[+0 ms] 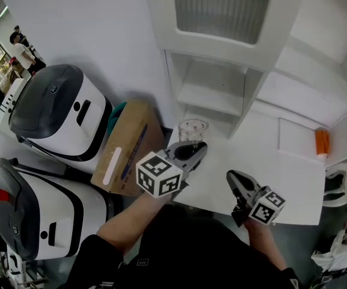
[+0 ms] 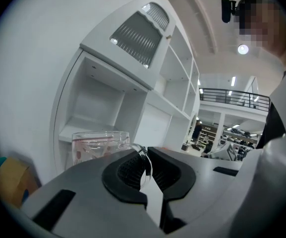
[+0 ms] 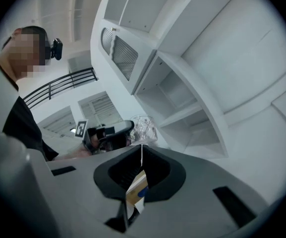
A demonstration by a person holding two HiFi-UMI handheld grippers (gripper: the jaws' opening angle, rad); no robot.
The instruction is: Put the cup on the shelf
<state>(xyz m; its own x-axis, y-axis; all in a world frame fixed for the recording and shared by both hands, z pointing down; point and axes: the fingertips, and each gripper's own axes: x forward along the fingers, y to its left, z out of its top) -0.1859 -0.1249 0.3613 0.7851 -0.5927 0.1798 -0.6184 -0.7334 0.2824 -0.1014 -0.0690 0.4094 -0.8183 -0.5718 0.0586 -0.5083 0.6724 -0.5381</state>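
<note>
White walls close in a bright room, and against the far wall stands a tall white shelf unit (image 1: 252, 92) with open compartments and a ribbed frosted panel (image 1: 220, 6) near its top. Below it, a flat white counter surface (image 1: 296, 182) spreads toward the near side. To the left sit two rounded white and dark grey machines (image 1: 59, 110), one nearer than the other, with a brown cardboard box (image 1: 131, 143) wedged between them and the counter. The left gripper (image 1: 195, 150), grey with a marker cube, has its jaws clamped on the thin clear handle of a transparent glass cup with faint reddish markings (image 1: 193, 129). The cup is upright, just in front of the unit's lower open compartment at the counter's far left; whether its base touches the counter cannot be told. The right gripper (image 1: 234, 177) hovers nearby to the right, jaws pressed together on nothing. A small orange object (image 1: 322, 142) lies at the far right.
</note>
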